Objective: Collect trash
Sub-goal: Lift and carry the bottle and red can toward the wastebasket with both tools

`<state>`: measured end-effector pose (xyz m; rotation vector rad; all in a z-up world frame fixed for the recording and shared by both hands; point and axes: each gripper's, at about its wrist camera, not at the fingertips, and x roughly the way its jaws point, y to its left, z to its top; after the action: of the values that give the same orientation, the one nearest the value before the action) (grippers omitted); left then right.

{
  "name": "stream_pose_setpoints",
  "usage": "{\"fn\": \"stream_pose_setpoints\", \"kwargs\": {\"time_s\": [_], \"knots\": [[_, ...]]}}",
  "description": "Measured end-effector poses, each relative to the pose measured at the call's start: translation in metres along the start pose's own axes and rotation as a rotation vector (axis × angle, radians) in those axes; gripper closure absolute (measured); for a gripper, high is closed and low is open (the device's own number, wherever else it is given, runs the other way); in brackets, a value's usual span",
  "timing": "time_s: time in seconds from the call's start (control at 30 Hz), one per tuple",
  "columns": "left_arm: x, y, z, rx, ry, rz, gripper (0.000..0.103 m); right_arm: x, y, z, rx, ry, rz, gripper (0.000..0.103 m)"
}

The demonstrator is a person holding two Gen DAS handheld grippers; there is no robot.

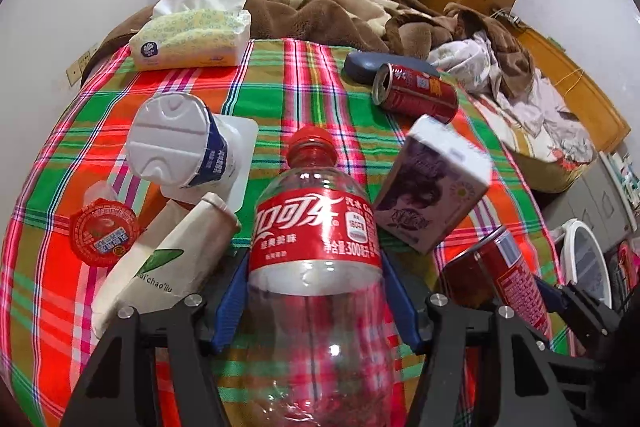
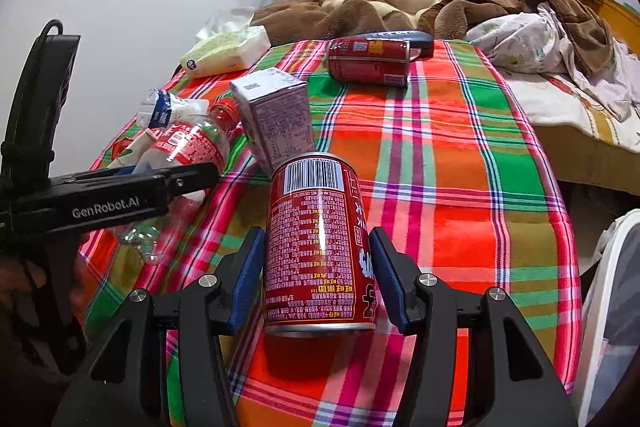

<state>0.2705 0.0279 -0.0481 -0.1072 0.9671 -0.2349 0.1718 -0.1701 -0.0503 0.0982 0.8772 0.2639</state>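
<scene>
A clear Coca-Cola bottle (image 1: 316, 227) with a red cap and label lies along my left gripper (image 1: 316, 259), cap pointing away. Both blue pads press its sides. The right wrist view shows this bottle (image 2: 188, 147) at the table's left edge, in the left gripper (image 2: 192, 175). My right gripper (image 2: 316, 239) is shut on a red drink can (image 2: 320, 247), base toward the camera, tilted over the plaid cloth (image 2: 460, 187). That can (image 1: 500, 279) appears at the lower right of the left wrist view. Loose trash: a white yogurt cup (image 1: 176, 147), a red-lidded jelly cup (image 1: 104, 231), a beige carton (image 1: 168, 259), a purple box (image 1: 432, 187) and a second red can (image 1: 416, 93).
A tissue pack (image 1: 192, 39) and a dark case (image 1: 360, 65) lie at the table's far edge. Behind is a bed with brown blankets (image 1: 340, 7). A white bin (image 2: 612, 307) stands off the table's right side.
</scene>
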Motion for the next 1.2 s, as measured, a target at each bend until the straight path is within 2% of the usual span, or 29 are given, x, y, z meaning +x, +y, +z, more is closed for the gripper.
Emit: {"fn": "stream_pose_setpoints", "kwargs": {"time_s": [0.37,0.77,1.2], "knots": [[-0.016,-0.010,-0.018,0.000,-0.023,0.015,0.041,-0.008,-0.010,-0.006,0.030,-0.021,-0.009,0.048],[-0.058,-0.024,-0.045,-0.011,-0.083,0.012,0.041,-0.032,-0.021,-0.016,0.060,-0.065,-0.009,0.048],[-0.095,-0.073,-0.068,0.065,-0.130,-0.010,0.041,-0.070,-0.044,-0.027,0.100,-0.138,-0.036,0.048]]}}
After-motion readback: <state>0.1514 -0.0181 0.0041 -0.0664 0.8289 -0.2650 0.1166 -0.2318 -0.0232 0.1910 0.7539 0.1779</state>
